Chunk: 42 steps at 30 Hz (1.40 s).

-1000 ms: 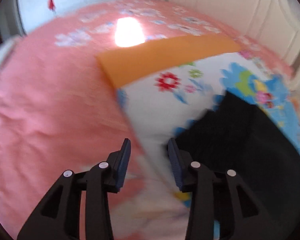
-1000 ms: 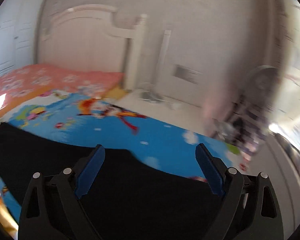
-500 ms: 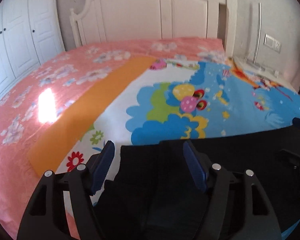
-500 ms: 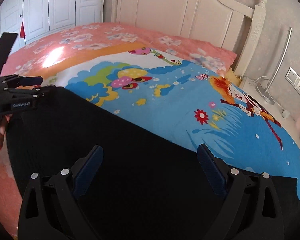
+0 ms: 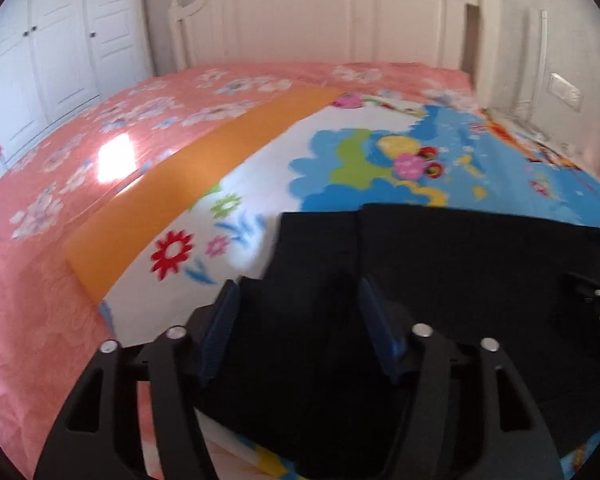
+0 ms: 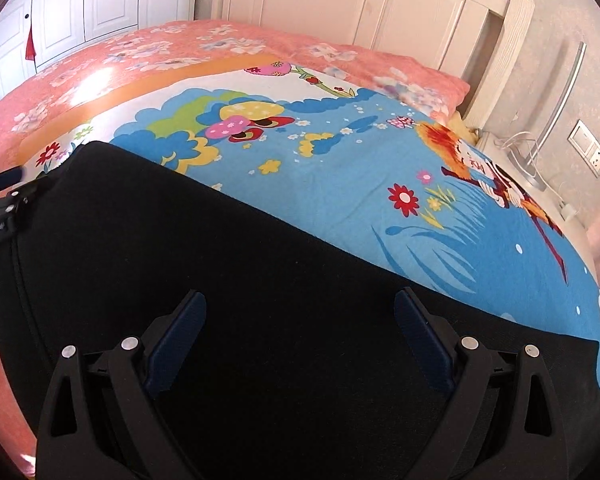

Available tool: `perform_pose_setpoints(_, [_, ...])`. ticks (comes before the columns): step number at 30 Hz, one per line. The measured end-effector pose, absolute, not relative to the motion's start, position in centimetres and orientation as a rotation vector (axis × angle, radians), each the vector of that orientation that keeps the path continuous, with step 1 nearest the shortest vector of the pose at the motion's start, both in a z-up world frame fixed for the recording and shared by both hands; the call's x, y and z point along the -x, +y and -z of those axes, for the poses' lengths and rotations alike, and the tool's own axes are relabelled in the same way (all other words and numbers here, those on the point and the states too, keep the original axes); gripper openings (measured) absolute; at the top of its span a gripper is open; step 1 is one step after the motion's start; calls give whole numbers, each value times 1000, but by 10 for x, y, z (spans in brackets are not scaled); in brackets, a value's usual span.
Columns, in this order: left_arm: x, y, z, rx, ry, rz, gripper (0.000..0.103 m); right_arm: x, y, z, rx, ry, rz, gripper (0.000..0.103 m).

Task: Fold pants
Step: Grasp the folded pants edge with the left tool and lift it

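black pants lie on a blue cartoon-print sheet with an orange border, over a pink floral bedspread.

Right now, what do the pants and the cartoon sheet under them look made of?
Pants: matte black, likely a soft knit; no sheen, one stitched seam visible. Cartoon sheet: thin printed woven fabric, probably cotton; it lies flat with faint creases. Neither is certain.

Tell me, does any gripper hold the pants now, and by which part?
Neither: the left gripper and right gripper are both open above the black pants.
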<state>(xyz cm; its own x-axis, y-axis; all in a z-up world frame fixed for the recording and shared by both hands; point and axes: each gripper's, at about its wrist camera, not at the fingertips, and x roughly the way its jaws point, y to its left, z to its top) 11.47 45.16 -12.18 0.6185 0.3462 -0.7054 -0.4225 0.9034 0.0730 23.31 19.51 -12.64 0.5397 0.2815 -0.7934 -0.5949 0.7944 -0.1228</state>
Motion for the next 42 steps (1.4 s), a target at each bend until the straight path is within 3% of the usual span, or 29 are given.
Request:
perform_pose_setpoints(2, [-92,490,126,222,773,-671,78,-236,193,127,386,867,-545,92])
perform_pose_setpoints(4, [-65,509,119,356,713,-700,48,-237,193,128,374,876,-549,92])
perform_pose_setpoints(8, [-32,478,96,436,615,-515,48,-234,196,128,392,856,-532,92])
perform_pose_setpoints(10, [-32,453,88,400,592,-483,53,-231,196,127,402,847,-523,92])
perform_pose_setpoints(14, [-51,420,108,278,685,-502,55,-233,195,127,394,853,-520,92])
perform_pose_setpoints(15, [-47,420,117,306,691,-505,58,-234,194,127,388,859,-523,92])
perform_pose_setpoints(16, [-43,428,123,370,675,-511,70,-235,194,128,385,866,-524,92])
perform_pose_setpoints(17, [-38,437,128,424,665,-532,74,-235,194,128,386,867,-522,92])
perform_pose_setpoints(21, [-19,449,141,546,595,-510,76,-232,194,128,396,863,-517,92])
perform_pose_setpoints(24, [-6,449,148,623,542,-476,74,-234,188,128,365,878,-519,92])
perform_pose_setpoints(30, [-2,446,135,669,471,-357,46,-232,187,127,363,872,-507,92])
perform_pose_setpoints(35, [-9,470,144,880,524,-303,46,-235,186,128,352,886,-514,92])
perform_pose_setpoints(36, [-9,476,149,962,531,-285,48,-237,185,128,345,895,-517,99])
perform_pose_setpoints(40, [12,496,174,1332,405,-178,45,-243,180,130,301,932,-533,99])
perform_pose_setpoints(42, [15,498,176,1365,365,-148,45,-239,185,128,340,914,-526,99])
